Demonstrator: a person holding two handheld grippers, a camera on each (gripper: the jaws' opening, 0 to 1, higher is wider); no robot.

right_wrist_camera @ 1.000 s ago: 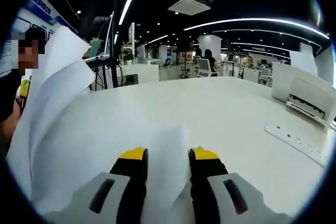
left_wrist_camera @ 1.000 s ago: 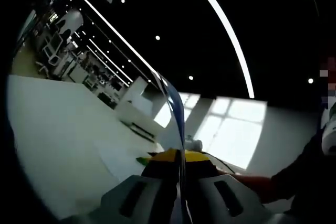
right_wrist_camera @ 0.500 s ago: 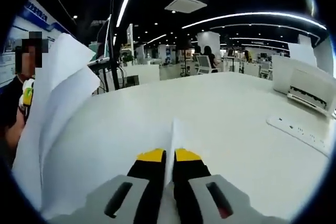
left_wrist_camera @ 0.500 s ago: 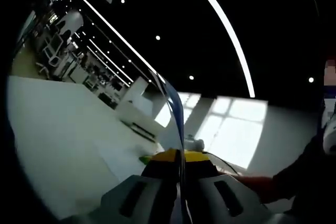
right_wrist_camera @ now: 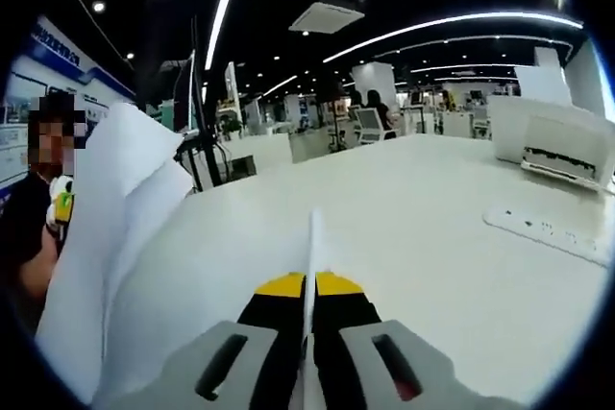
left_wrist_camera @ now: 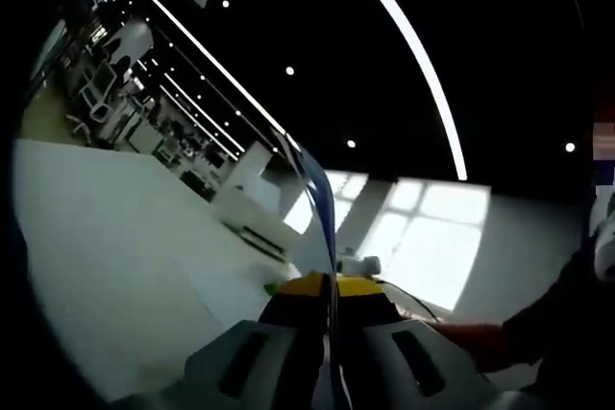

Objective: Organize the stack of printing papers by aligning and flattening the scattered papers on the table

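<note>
Taking the white table point(right_wrist_camera: 423, 208) as the landmark: in the right gripper view the papers point(right_wrist_camera: 115, 237) stand raised above its left part, curling up toward the person's side, their long axis running from the jaws up and leftward. One edge of them runs down between the yellow-tipped jaws of the right gripper point(right_wrist_camera: 309, 285), which are pressed together on it. Farther right on the table lie a power strip point(right_wrist_camera: 548, 234) and a printer point(right_wrist_camera: 567, 156).

In the left gripper view, the left gripper point(left_wrist_camera: 329, 287) is likewise clamped on a thin paper edge that rises almost straight up above the table.

The step in hand appears to be lifting the gathered sheets clear of the table, held at two points. The next move probably calls for standing the bundle on one edge and tapping it on the table to square it, then laying it flat.
</note>
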